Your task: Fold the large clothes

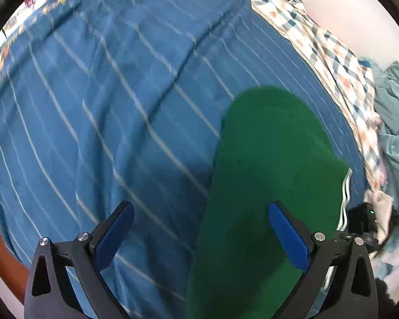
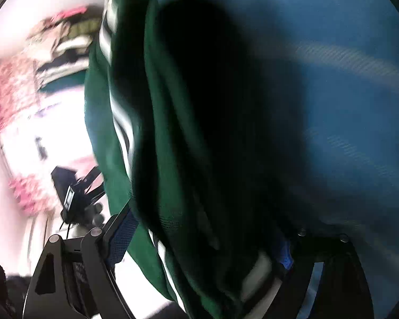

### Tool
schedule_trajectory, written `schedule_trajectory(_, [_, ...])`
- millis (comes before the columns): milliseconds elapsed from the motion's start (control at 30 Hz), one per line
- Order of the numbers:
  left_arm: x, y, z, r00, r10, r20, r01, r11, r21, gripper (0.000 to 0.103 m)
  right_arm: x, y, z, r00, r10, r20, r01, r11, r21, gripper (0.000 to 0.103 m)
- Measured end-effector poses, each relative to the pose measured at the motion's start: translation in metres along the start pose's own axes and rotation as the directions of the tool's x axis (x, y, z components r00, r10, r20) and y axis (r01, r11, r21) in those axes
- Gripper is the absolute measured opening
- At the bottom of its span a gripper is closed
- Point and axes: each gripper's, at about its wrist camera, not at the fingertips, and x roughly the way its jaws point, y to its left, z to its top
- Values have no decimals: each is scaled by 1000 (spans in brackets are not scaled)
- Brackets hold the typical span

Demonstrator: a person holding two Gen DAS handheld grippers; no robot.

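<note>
Left wrist view, left hand-held gripper (image 1: 200, 235) spread wide, empty, over green garment (image 1: 268, 159), striped blue bedcover (image 1: 106, 93), checked quilt (image 1: 332, 53) beyond.

A dark green garment (image 1: 268, 164) with white side stripes lies on a blue striped bedsheet (image 1: 106, 101), one rounded folded end smooth, the other bunched up.

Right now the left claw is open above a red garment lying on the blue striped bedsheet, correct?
Not quite: the garment is dark green, not red, with white stripes along its edge. The left wrist view shows it lying on the blue striped bedsheet, with the left claw open above it and nothing between its fingers.
</note>
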Motion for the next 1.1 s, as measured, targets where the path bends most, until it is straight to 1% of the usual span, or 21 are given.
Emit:
schedule_trajectory(33, [-1, 0, -4, 1000, -9, -4, 9, 1000, -2, 103, 24, 13, 11, 999, -48, -9, 48, 998, -28, 90])
schedule_trajectory(100, [-3, 1, -9, 1000, -28, -3, 28, 1000, 10, 103, 46, 26, 25, 998, -69, -7, 69, 997, -34, 90])
schedule_trajectory(167, [-5, 6, -6, 999, -33, -10, 33, 999, 33, 103, 55, 32, 26, 996, -86, 21, 86, 996, -5, 87])
schedule_trajectory(200, [-6, 9, -3, 999, -33, -15, 34, 999, 42, 103, 46, 31, 18, 995, -90, 37, 89, 996, 16, 77])
schedule_trajectory(233, [-6, 12, 2, 999, -40, -17, 40, 998, 55, 103, 46, 32, 13, 995, -73, 62, 70, 996, 54, 67])
schedule_trajectory(300, [-7, 23, 12, 998, -52, -25, 54, 995, 79, 103, 38, 34, -5, 992, -31, 123, 15, 992, 129, 57])
schedule_trajectory(333, [-6, 26, 20, 997, -66, -33, 69, 993, 98, 103, 38, 38, -12, 988, 10, 157, -37, 985, 169, 54])
schedule_trajectory(367, [-6, 30, 26, 996, -82, -37, 86, 990, 114, 103, 41, 44, -24, 976, 83, 200, -128, 966, 223, 53])
schedule_trajectory(433, [-4, 32, 39, 992, -115, -58, 123, 981, 147, 103, 50, 57, -44, 950, 174, 260, -243, 933, 264, 52])
schedule_trajectory(467, [-2, 31, 45, 986, -148, -75, 158, 974, 161, 103, 54, 63, -52, 945, 177, 276, -254, 928, 272, 52])
schedule_trajectory(533, [1, 25, 55, 972, -209, -109, 227, 955, 192, 103, 65, 73, -64, 947, 109, 301, -199, 937, 287, 52])
schedule_trajectory(600, [12, 13, 58, 949, -265, -172, 302, 922, 244, 103, 75, 68, -69, 940, 40, 339, -154, 935, 318, 57])
schedule_trajectory(667, [28, -1, 56, 929, -281, -240, 346, 891, 294, 103, 81, 61, -67, 937, -17, 349, -105, 939, 328, 64])
schedule_trajectory(733, [45, -16, 50, 909, -294, -294, 386, 860, 333, 103, 90, 58, -60, 938, -81, 336, -31, 949, 314, 76])
schedule_trajectory(833, [60, -32, 41, 898, -306, -316, 414, 831, 371, 103, 104, 53, -48, 951, -71, 300, -12, 964, 267, 84])
schedule_trajectory(867, [61, -35, 39, 895, -314, -316, 422, 825, 376, 100, 108, 51, -45, 955, -50, 293, -27, 966, 256, 86])
schedule_trajectory(900, [63, -38, 37, 895, -321, -311, 428, 817, 386, 88, 112, 49, -41, 958, -34, 286, -39, 968, 248, 88])
schedule_trajectory(933, [63, -42, 36, 905, -310, -291, 410, 818, 404, 86, 117, 49, -37, 959, -28, 282, -43, 969, 243, 89])
schedule_trajectory(1000, [58, -44, 35, 905, -318, -284, 414, 815, 405, 73, 125, 53, -31, 960, -31, 280, -39, 970, 241, 87])
schedule_trajectory(1033, [54, -45, 35, 904, -323, -278, 415, 815, 404, 69, 127, 59, -31, 959, -44, 281, -26, 971, 239, 80])
schedule_trajectory(1100, [47, -46, 37, 903, -329, -277, 421, 807, 414, 58, 129, 73, -33, 947, -47, 318, -34, 969, 245, 58])
